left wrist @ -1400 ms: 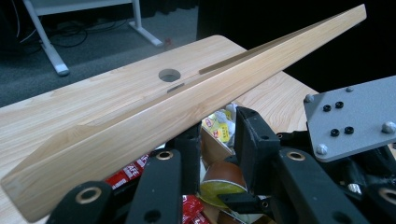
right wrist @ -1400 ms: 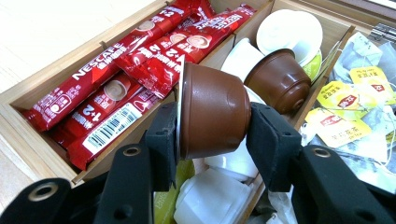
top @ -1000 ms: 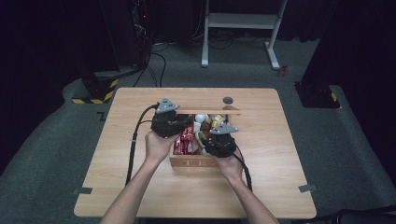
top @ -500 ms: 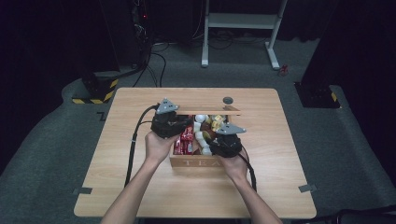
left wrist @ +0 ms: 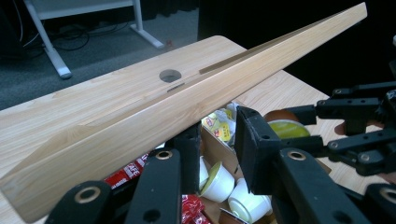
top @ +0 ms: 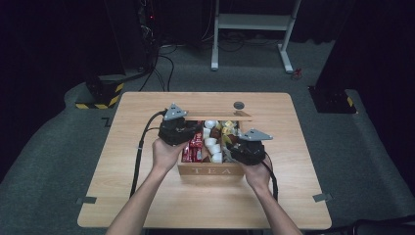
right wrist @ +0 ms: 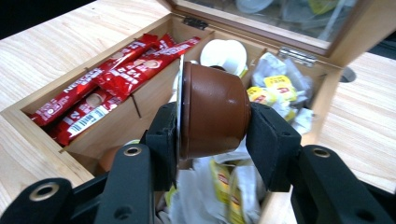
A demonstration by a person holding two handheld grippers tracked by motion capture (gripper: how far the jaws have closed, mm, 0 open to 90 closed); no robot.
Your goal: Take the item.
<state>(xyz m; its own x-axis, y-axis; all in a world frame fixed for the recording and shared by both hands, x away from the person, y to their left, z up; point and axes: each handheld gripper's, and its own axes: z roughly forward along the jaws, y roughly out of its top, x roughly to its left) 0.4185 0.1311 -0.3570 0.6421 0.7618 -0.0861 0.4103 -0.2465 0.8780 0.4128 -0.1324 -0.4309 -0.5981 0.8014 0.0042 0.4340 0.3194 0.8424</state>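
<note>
While the left gripper (left wrist: 215, 154) stands open, a light, crushable brown coffee capsule (right wrist: 212, 109) is clamped end-to-end by the right gripper (right wrist: 212, 135) above the tea box (top: 211, 171).

"TEA" on the front wall of the wooden box (top: 211, 171); "NESTLE", partly legible, on the red sachets (right wrist: 88, 105) lying in its left compartment.

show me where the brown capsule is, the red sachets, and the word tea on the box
brown capsule (right wrist: 212, 109), right gripper view, middle of its side wall, between the jaws.
red sachets (right wrist: 100, 77), right gripper view, middle of the pile.
TEA lettering (top: 211, 171), high view, box front panel.
</note>
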